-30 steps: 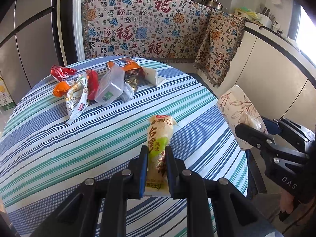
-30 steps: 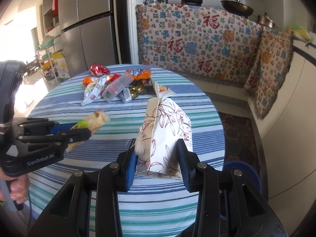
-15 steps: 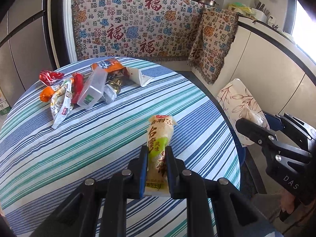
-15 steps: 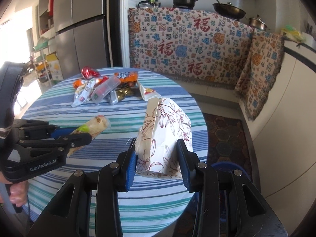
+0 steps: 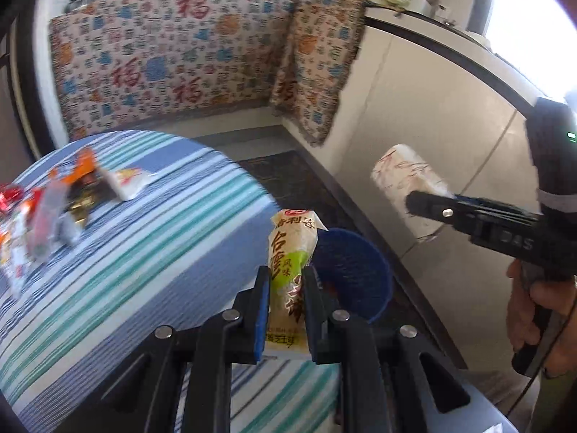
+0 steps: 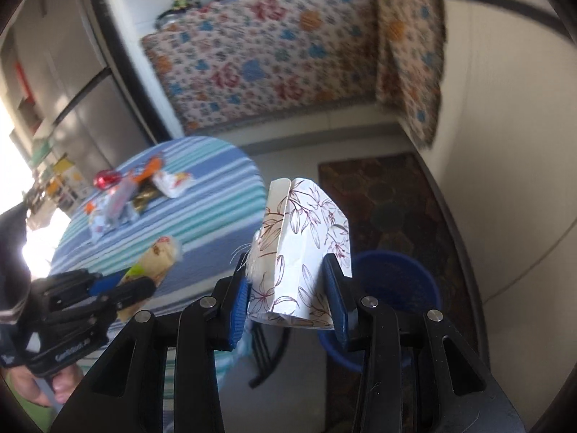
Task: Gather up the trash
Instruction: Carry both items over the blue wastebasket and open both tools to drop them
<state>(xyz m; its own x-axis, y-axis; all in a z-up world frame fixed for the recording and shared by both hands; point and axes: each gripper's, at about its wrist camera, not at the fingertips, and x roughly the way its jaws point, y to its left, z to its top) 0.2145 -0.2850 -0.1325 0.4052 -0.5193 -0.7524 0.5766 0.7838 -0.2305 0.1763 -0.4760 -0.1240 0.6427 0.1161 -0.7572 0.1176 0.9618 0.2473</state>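
Two grippers each held trash: the left gripper (image 5: 285,301) pinched a snack wrapper (image 5: 291,259), the right gripper (image 6: 288,297) clamped a floral packet (image 6: 301,249). Past them stood a blue bin (image 6: 400,281) beside the striped table (image 5: 126,274), where more wrappers (image 5: 54,209) lay.

1. The cream and green plastic snack wrapper (image 5: 290,270) bears large brown Chinese characters, among them 台 and 风味; the rest is unclear.
2. The patterned cloth hanging (image 5: 169,61) on the far wall repeats a red 福.
3. The black right gripper (image 5: 429,204) body reads "DAS".
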